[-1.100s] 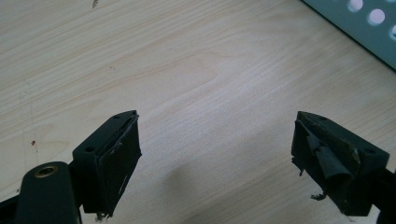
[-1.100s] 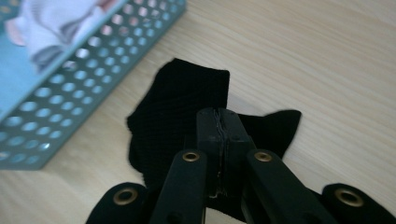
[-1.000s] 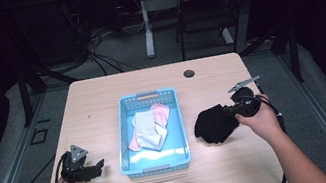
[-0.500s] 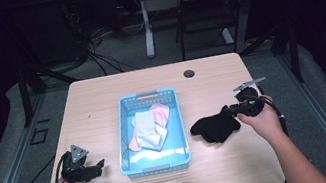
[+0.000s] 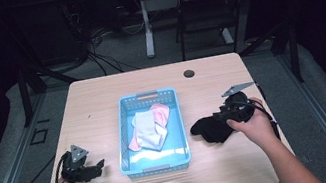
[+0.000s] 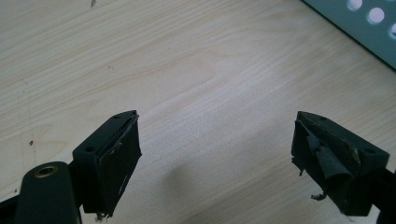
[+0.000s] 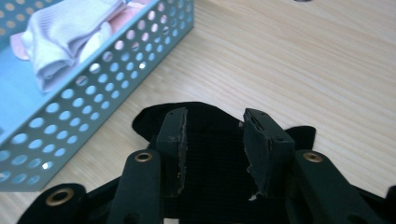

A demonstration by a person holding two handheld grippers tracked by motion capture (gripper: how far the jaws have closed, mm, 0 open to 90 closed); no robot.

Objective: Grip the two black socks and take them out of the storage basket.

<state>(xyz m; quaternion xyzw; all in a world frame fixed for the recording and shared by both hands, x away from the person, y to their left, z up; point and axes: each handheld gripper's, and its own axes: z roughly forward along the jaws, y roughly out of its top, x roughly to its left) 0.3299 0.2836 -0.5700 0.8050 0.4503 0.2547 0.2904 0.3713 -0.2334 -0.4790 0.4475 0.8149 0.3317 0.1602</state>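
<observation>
Jaws of the right gripper have just spread, releasing the black cloth onto the table.

Two bare forearms, no sleeves in sight. Left black two-jaw handheld gripper w/ small grey three-cornered plate on top, black cable trailing off its back. Right black two-jaw handheld gripper has a bigger grey plate, also cabled. Up close: matte black blocky jaws, brass-coloured rivets at the pivots, pad lining worn & frayed at the edges.
</observation>
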